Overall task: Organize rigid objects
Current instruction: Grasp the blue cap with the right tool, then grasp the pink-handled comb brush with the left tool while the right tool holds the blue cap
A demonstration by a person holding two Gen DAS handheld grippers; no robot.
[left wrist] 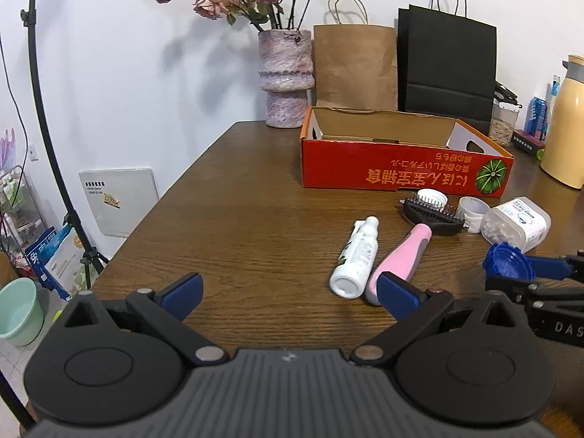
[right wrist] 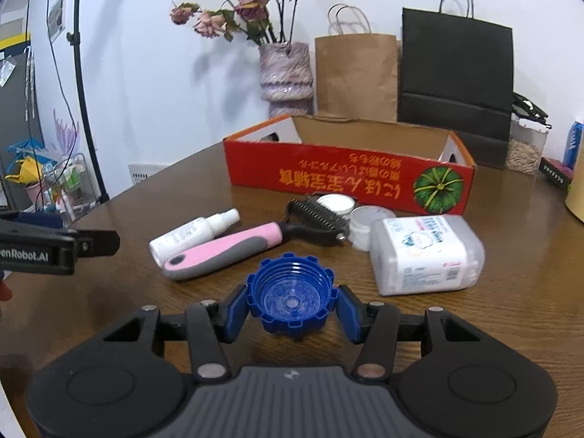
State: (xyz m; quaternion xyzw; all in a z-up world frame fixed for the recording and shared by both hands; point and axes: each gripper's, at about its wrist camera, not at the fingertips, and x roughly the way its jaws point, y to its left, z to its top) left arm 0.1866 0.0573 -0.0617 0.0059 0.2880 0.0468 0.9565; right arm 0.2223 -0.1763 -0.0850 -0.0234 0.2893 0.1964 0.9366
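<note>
A: The right gripper (right wrist: 292, 304) is clamping the blue cap (right wrist: 291, 297) between its pads, hollow side facing up, just above the wooden table (right wrist: 109, 292). The right view is showing that grip head-on

B: The left view is catching the cap only from the side; the left gripper (left wrist: 292, 290) is spreading wide with nothing in it, its right fingertip overlapping the pink brush (left wrist: 396, 261) beside the white spray bottle (left wrist: 356, 259)

A: Lettering "enRobot.AI" is showing on the left tool. The red box (right wrist: 346, 179) is sitting behind, its print upside down, and the clear cotton-swab case (right wrist: 425, 253) is lying nearby
</note>
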